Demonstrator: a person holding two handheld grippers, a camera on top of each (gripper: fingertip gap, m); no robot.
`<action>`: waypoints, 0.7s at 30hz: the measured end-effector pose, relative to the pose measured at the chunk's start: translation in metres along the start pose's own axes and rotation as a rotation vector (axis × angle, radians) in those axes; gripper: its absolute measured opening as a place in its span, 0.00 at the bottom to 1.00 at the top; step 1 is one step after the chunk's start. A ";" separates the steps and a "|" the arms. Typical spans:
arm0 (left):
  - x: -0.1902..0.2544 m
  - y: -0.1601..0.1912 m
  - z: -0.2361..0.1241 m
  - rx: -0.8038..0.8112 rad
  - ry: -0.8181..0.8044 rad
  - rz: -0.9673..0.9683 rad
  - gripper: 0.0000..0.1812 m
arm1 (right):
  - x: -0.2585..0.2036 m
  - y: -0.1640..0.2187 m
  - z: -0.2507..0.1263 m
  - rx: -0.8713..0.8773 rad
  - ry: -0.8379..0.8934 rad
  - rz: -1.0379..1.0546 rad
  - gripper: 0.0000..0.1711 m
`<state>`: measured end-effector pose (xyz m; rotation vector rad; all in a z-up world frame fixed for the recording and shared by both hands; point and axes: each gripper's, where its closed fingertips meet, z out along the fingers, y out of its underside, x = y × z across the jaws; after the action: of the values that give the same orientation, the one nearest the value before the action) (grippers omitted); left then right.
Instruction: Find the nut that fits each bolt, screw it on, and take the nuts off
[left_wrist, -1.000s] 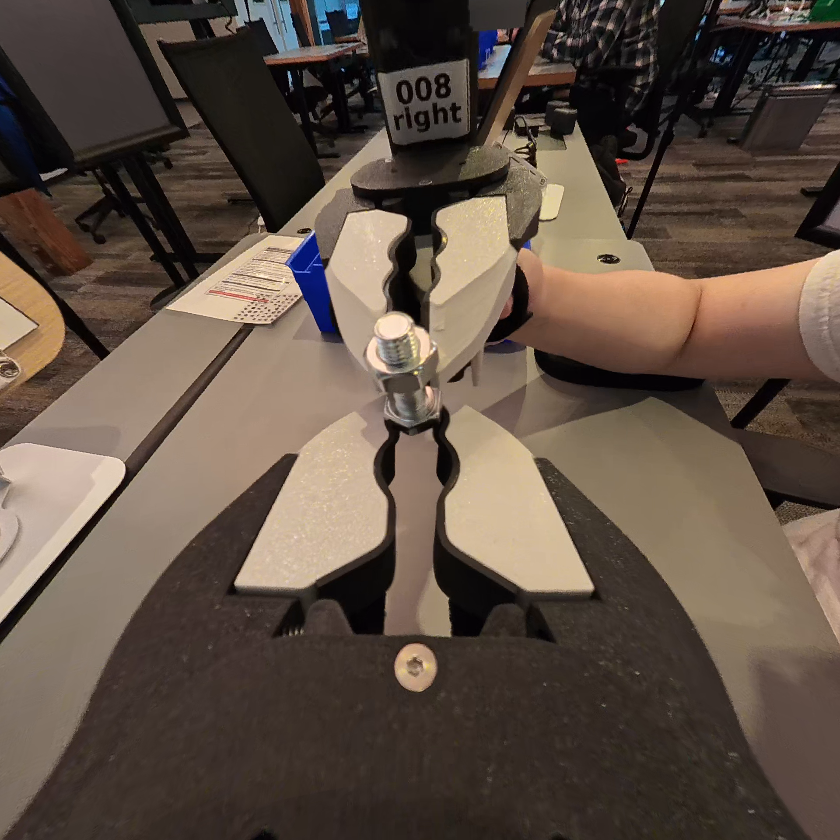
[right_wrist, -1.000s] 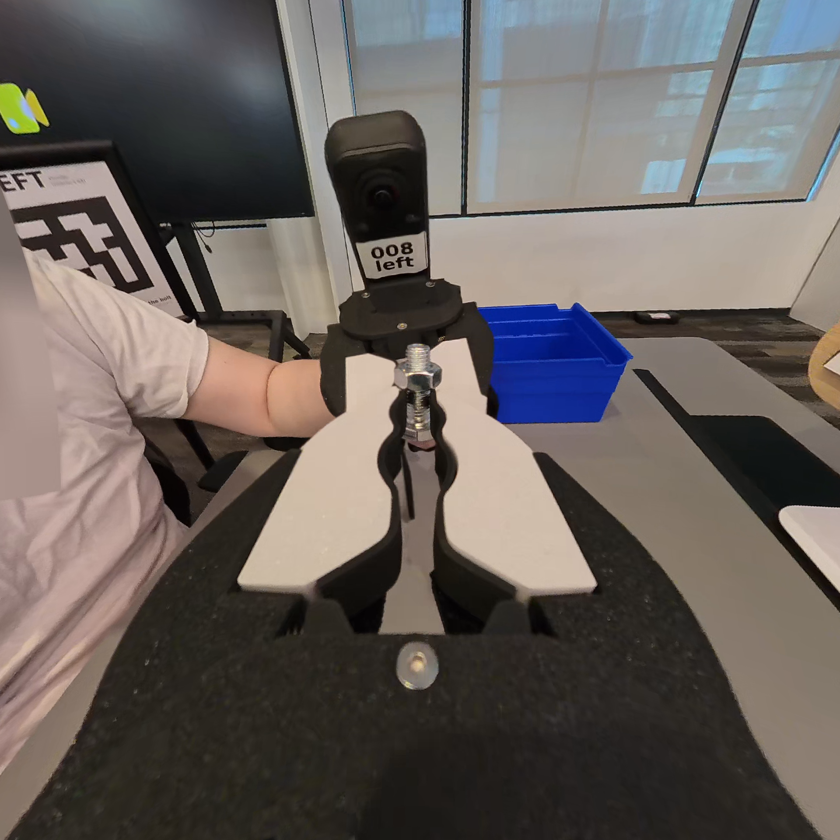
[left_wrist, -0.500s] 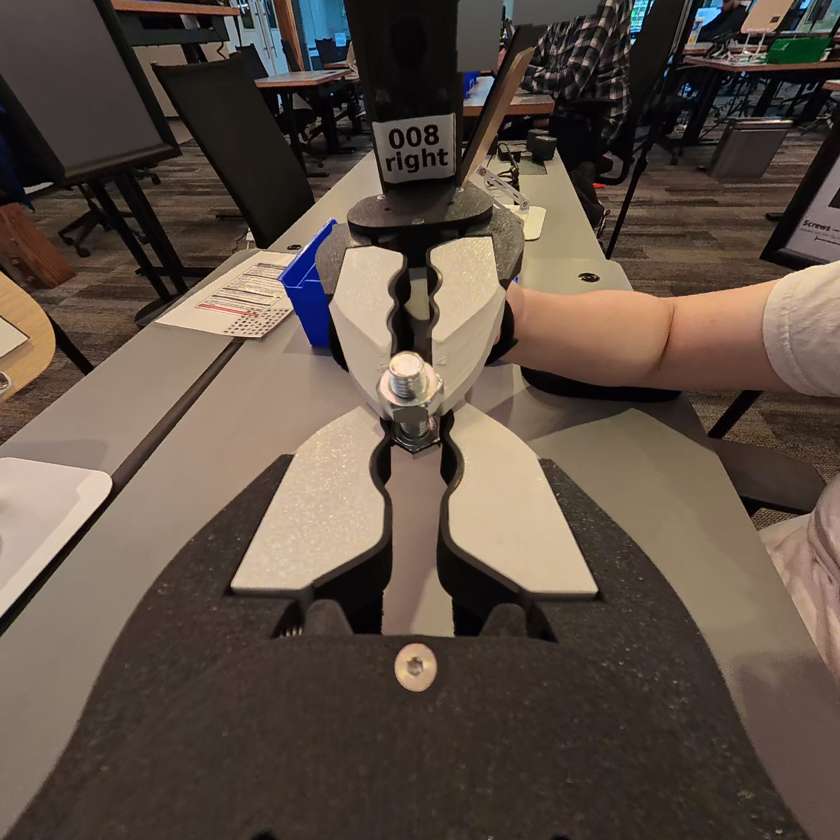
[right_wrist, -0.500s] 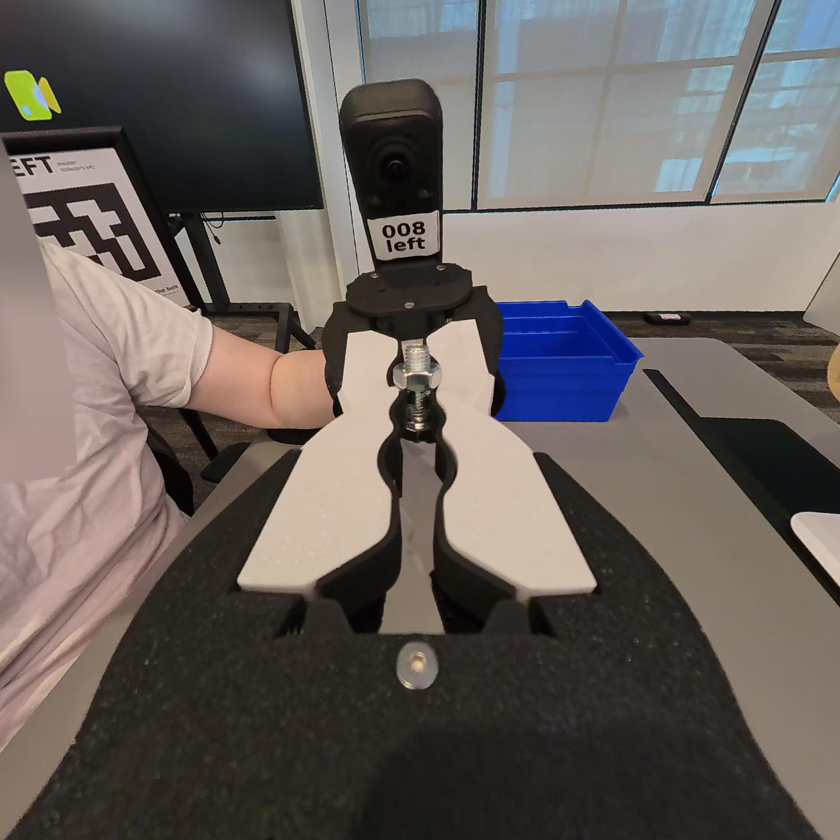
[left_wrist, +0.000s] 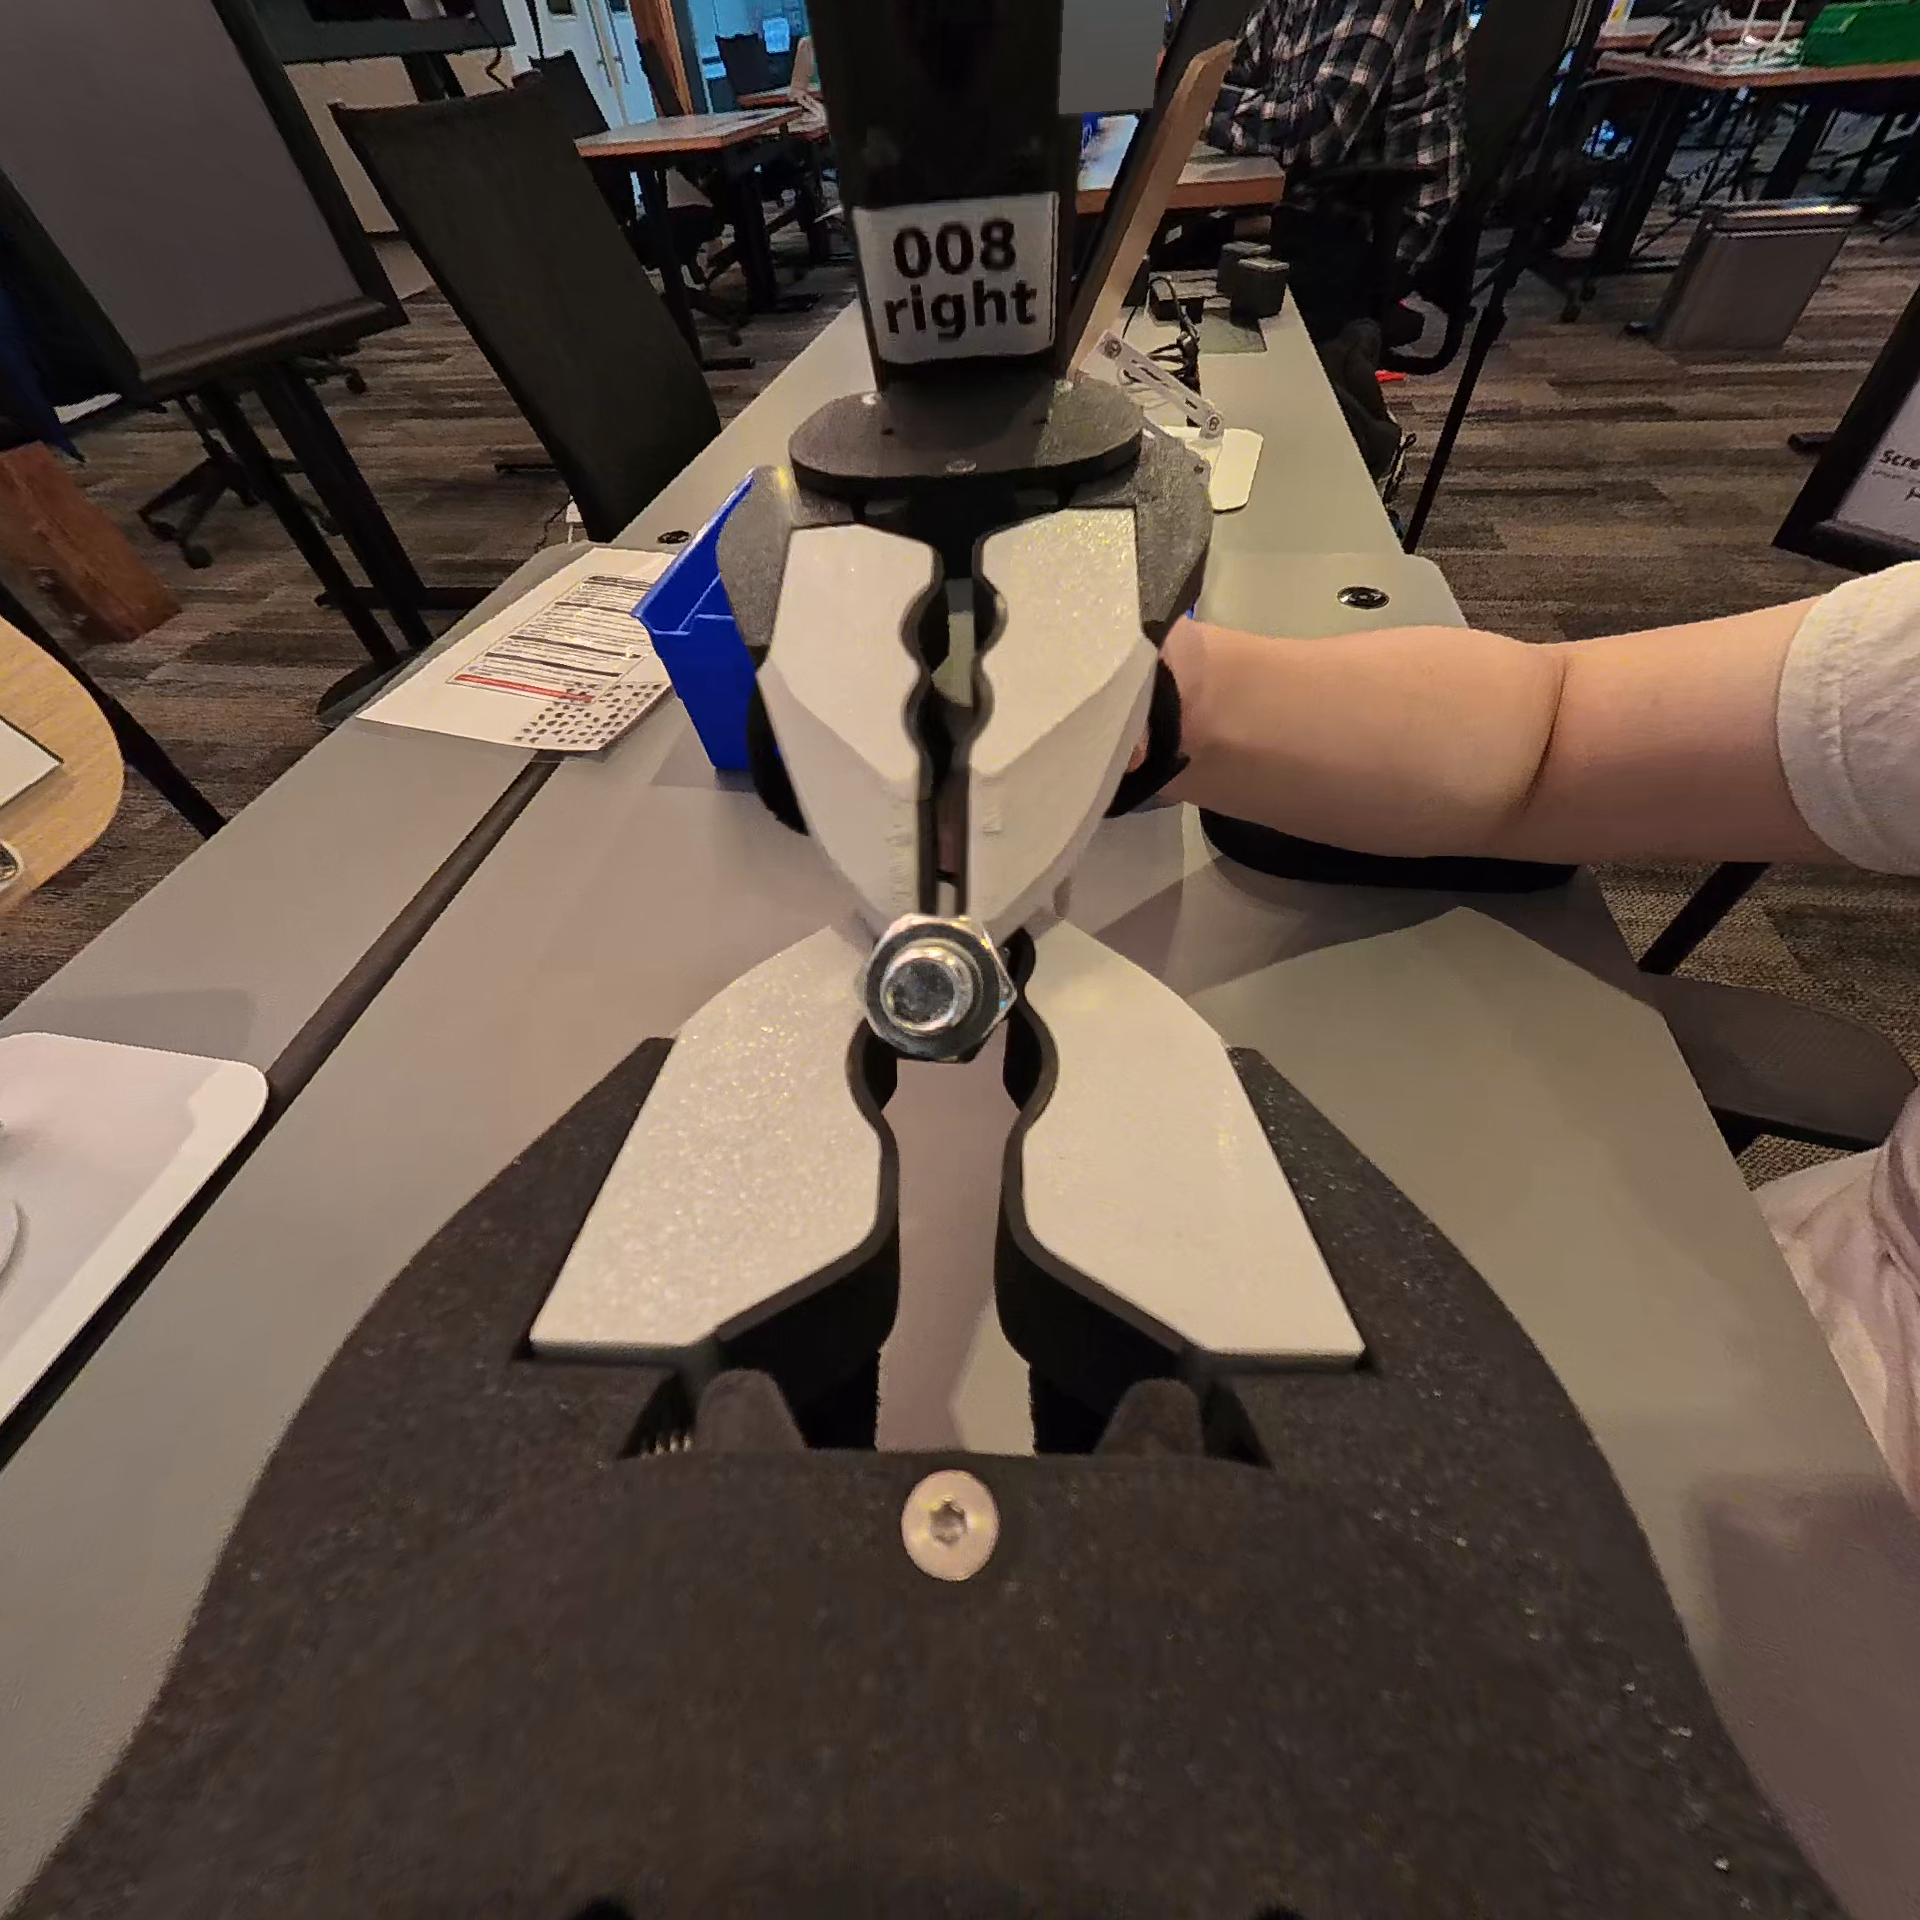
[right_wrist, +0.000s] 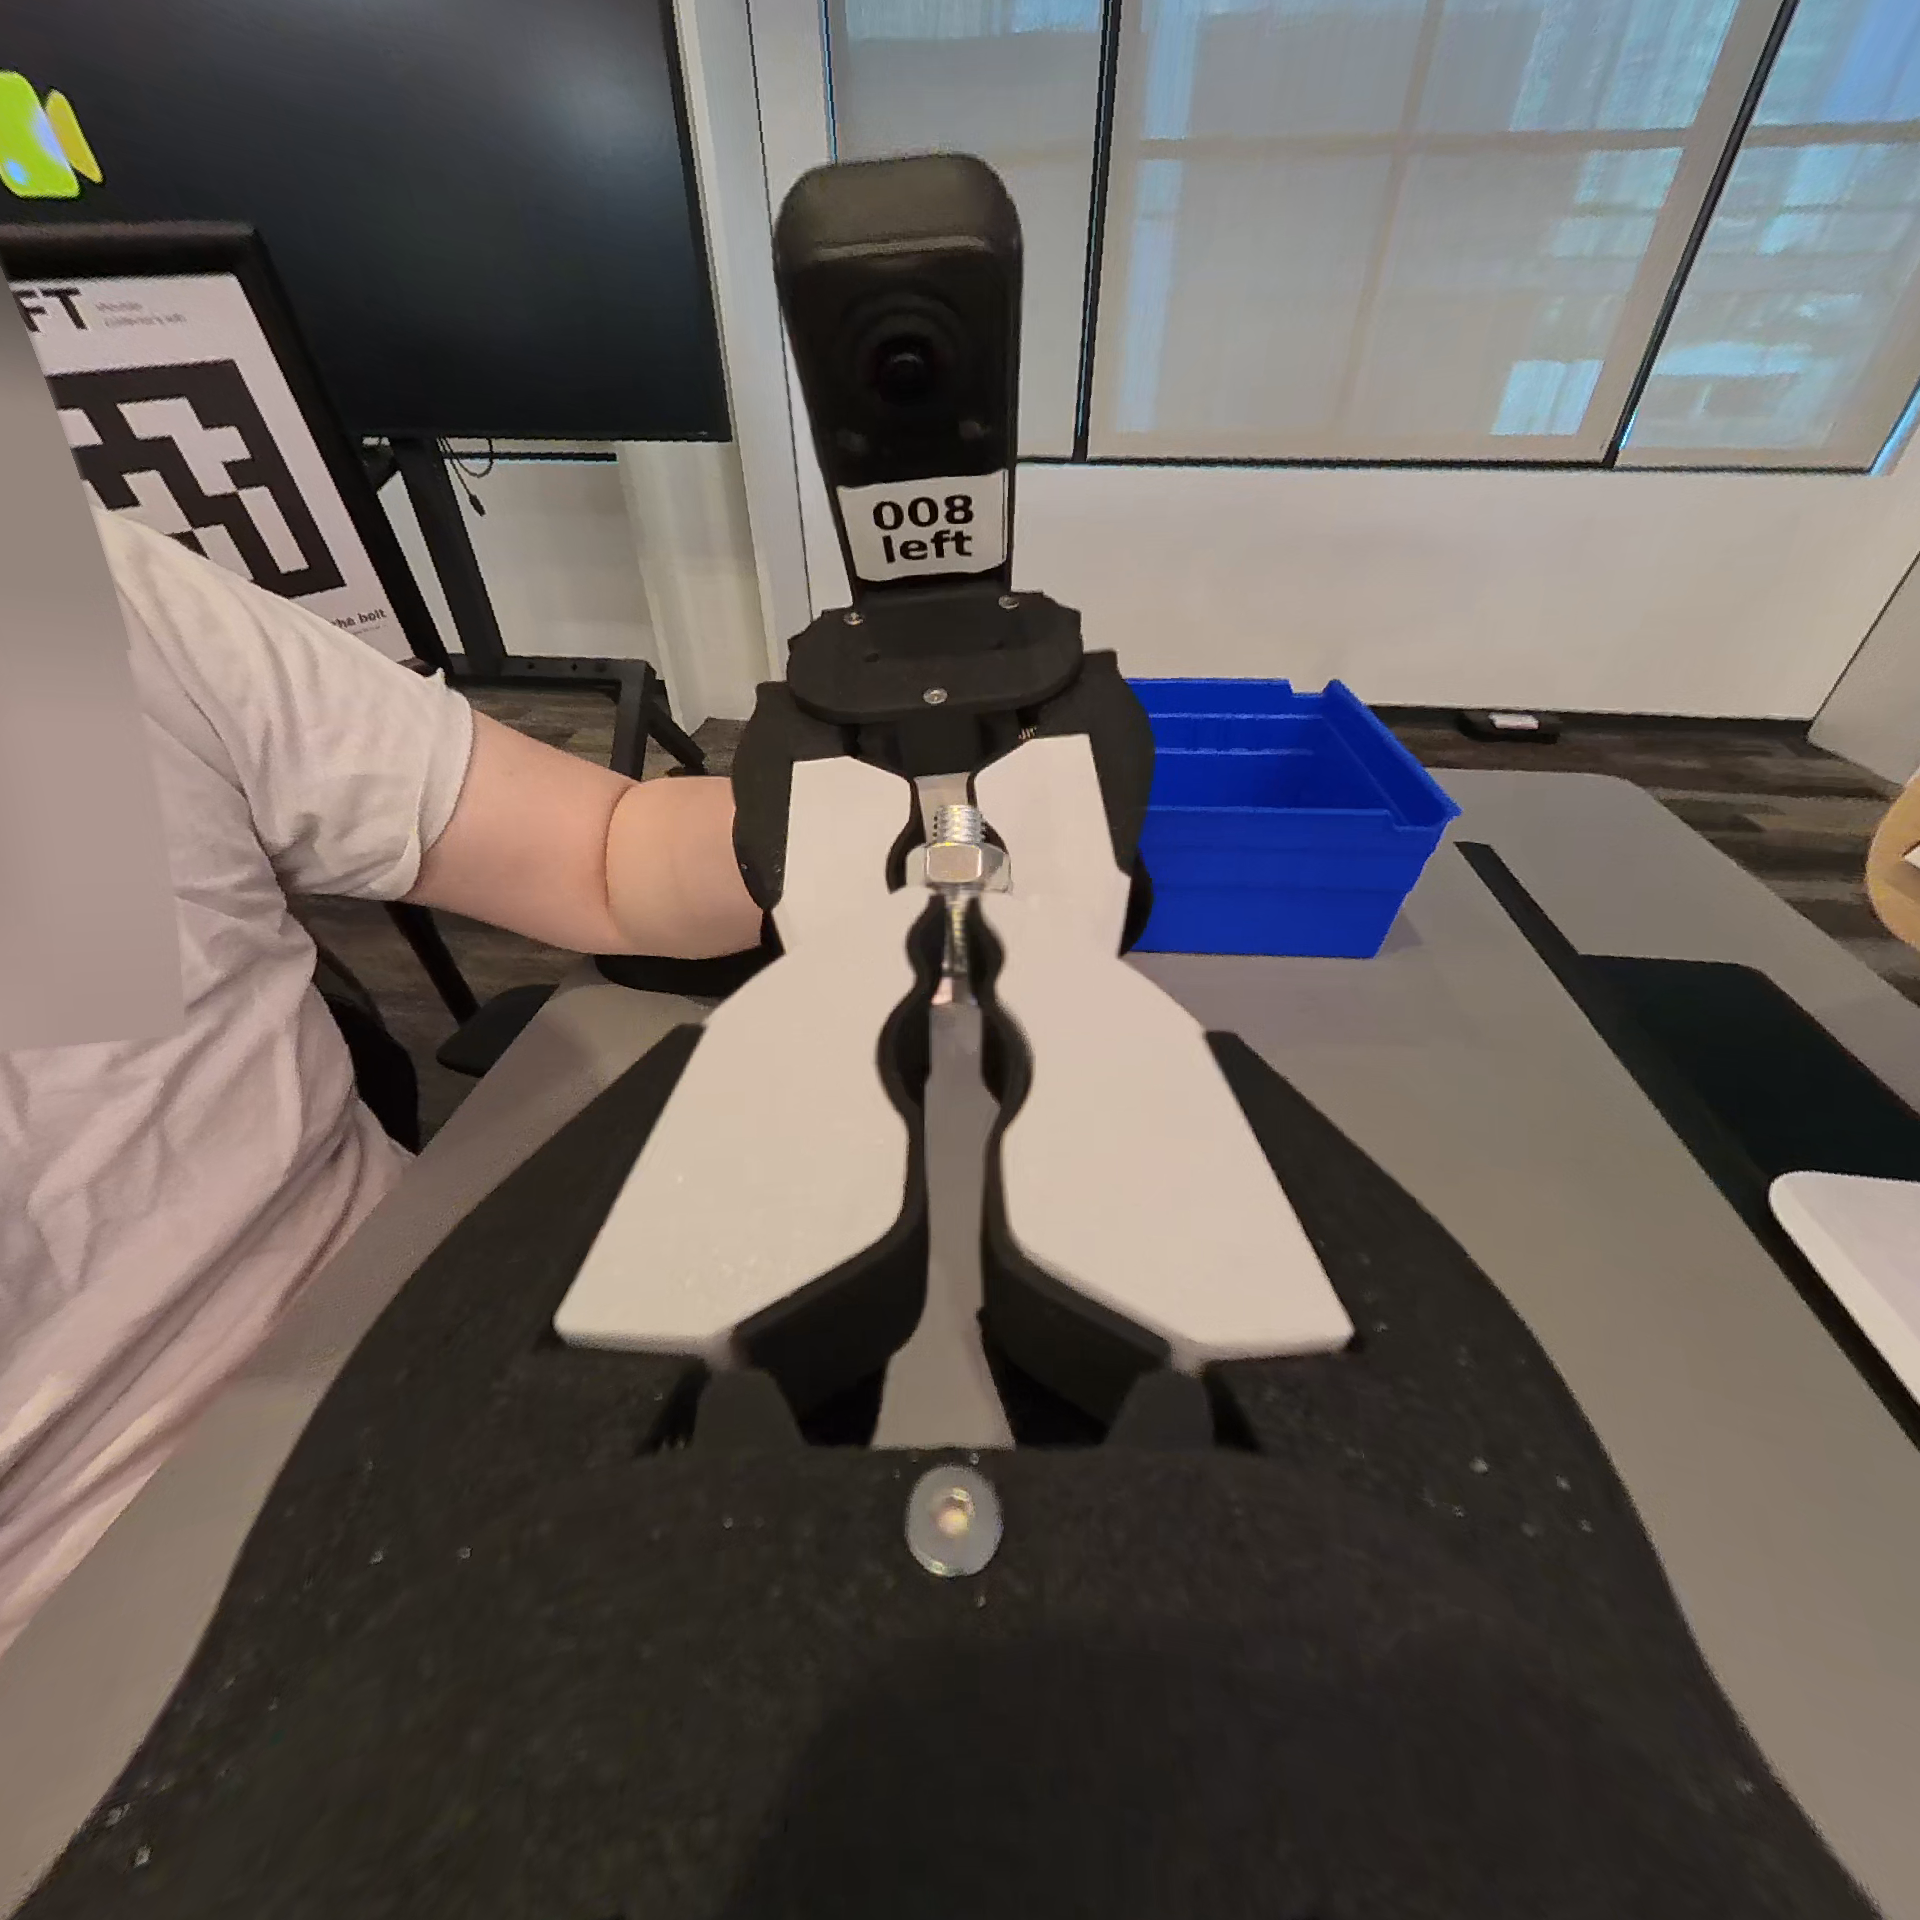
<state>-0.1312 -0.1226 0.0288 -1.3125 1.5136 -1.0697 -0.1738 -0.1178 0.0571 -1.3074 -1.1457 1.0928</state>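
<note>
Two grippers: they meet nose to nose above the grey worktop, sharing one bolt.
Left gripper: jaws clamped on the nut, which sits between their tips; the threaded end of the bolt points straight back at this camera.
Right gripper: jaws closed on the bolt's lower shank near its head, with the nut just beyond their tips.
Bolt's place: held in the air between both tools, clear of the worktop.
Blue bin: on the worktop behind the left gripper.
Paper sheet: flat beside the bin.
</note>
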 end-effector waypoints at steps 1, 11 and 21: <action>0.000 0.001 0.000 -0.005 0.003 -0.001 0.08 | 0.000 0.000 0.000 -0.006 0.000 0.004 0.04; 0.000 0.023 0.008 -0.149 -0.017 0.021 0.08 | 0.001 0.018 0.002 -0.222 0.100 -0.169 0.11; 0.000 0.024 0.007 -0.175 -0.038 0.048 0.08 | 0.000 0.017 0.002 -0.246 0.119 -0.215 0.10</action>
<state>-0.1309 -0.1207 0.0043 -1.4003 1.6309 -0.8931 -0.1752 -0.1178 0.0395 -1.3807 -1.3268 0.7254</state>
